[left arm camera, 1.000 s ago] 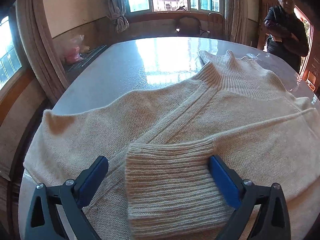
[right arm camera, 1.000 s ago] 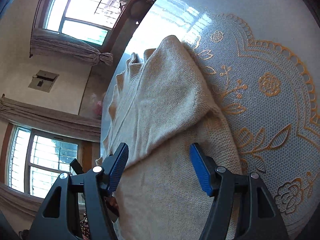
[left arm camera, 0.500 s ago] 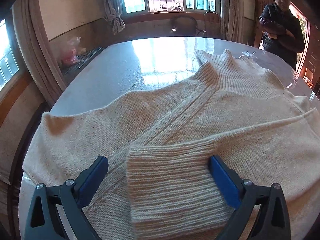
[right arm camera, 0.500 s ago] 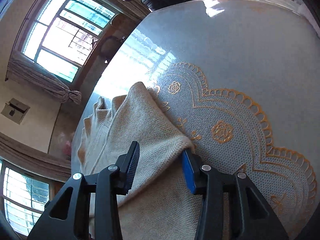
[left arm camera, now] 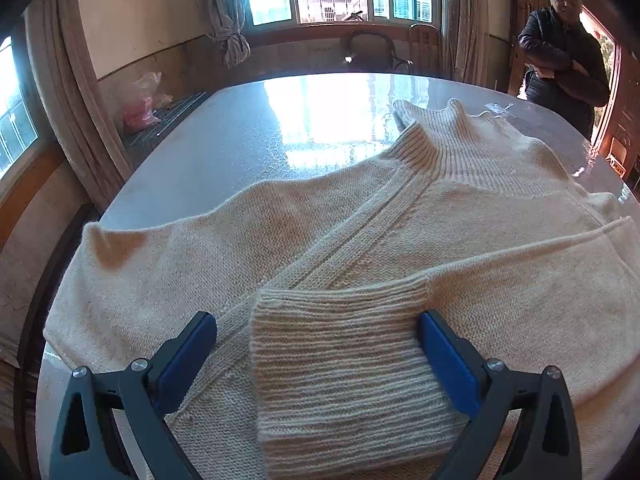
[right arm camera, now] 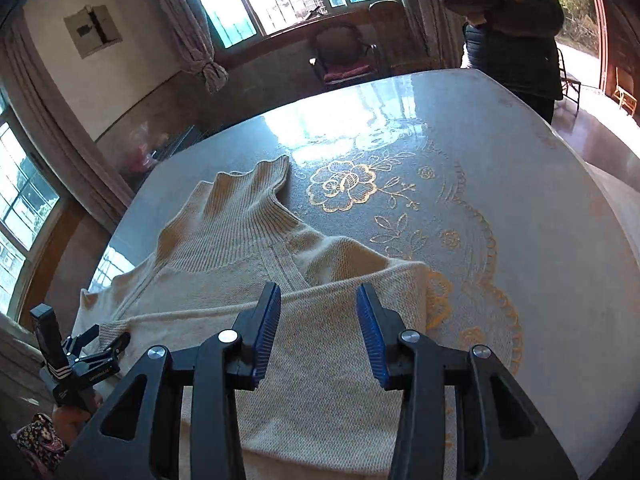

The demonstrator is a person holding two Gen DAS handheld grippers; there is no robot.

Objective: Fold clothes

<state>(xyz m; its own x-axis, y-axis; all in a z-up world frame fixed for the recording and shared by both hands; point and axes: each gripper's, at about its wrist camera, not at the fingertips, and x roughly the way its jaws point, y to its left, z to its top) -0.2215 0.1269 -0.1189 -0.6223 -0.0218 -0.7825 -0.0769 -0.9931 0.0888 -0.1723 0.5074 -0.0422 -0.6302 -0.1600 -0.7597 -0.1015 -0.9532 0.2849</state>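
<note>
A cream knit sweater (left arm camera: 400, 240) lies spread on the round table (left arm camera: 240, 140), its ribbed collar (left arm camera: 448, 140) at the far side. One sleeve is folded across the body and ends in a ribbed cuff (left arm camera: 340, 360). My left gripper (left arm camera: 318, 320) is open and low over that cuff, one finger on either side of it. In the right wrist view the sweater (right arm camera: 224, 240) fills the lower left. My right gripper (right arm camera: 318, 288) hovers above the folded sleeve's upper edge; its jaws are closing with no fabric pinched between them. The left gripper (right arm camera: 114, 334) shows at the far left.
A person in a dark jacket (left arm camera: 560, 52) stands at the table's far right edge, arms folded. The tabletop (right arm camera: 520, 200) carries a gold flower lace pattern (right arm camera: 348, 188) right of the sweater. A chair (right arm camera: 344, 60) stands under the windows. A pink bag (left arm camera: 140, 104) lies on a side shelf.
My right gripper has lifted off the sweater's folded edge, rolled upright and drawn back, its jaws narrowing. The fold it straddled now lies flat. The left gripper has stayed over the cuff.
</note>
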